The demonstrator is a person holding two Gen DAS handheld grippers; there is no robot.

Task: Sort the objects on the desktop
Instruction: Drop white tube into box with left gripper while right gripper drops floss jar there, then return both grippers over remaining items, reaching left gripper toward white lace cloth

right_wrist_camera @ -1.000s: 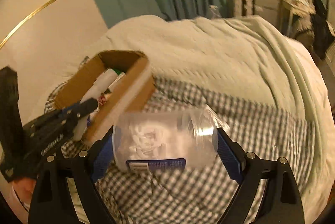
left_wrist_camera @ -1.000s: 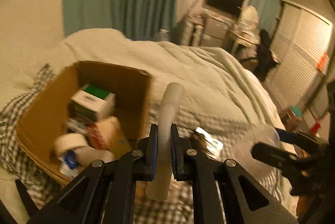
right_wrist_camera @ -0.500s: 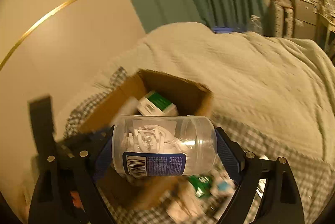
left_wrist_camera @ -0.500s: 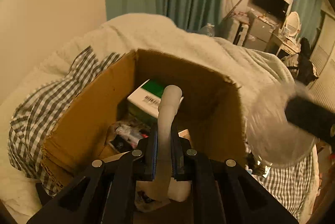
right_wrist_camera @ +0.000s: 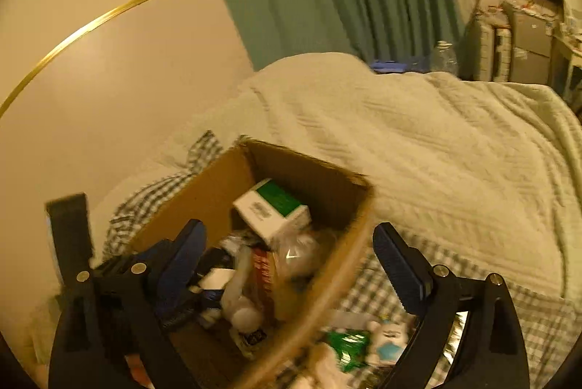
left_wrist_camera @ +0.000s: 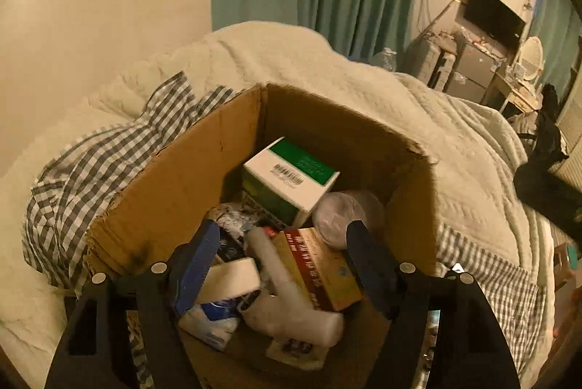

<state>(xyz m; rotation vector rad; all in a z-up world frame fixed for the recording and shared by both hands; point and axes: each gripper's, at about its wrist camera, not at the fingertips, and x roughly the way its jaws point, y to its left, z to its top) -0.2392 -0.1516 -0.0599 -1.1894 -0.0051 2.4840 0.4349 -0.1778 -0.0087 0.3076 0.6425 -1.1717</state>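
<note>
Above the cardboard box (left_wrist_camera: 174, 185) on the bed (left_wrist_camera: 363, 91), the left tool (left_wrist_camera: 283, 261) hangs with its fingers spread wide and nothing between them. Inside the box a white tube (left_wrist_camera: 291, 301) lies across the heap, beside a red-and-tan carton (left_wrist_camera: 320, 265); a clear plastic jar (left_wrist_camera: 345, 218) rests against the box's right wall, under a green-and-white box (left_wrist_camera: 291, 171). The right tool (right_wrist_camera: 291, 261) is also spread and empty, over the box's right wall. Outside that wall, small packets (right_wrist_camera: 349, 345) lie on the checked cloth (right_wrist_camera: 509, 309).
</note>
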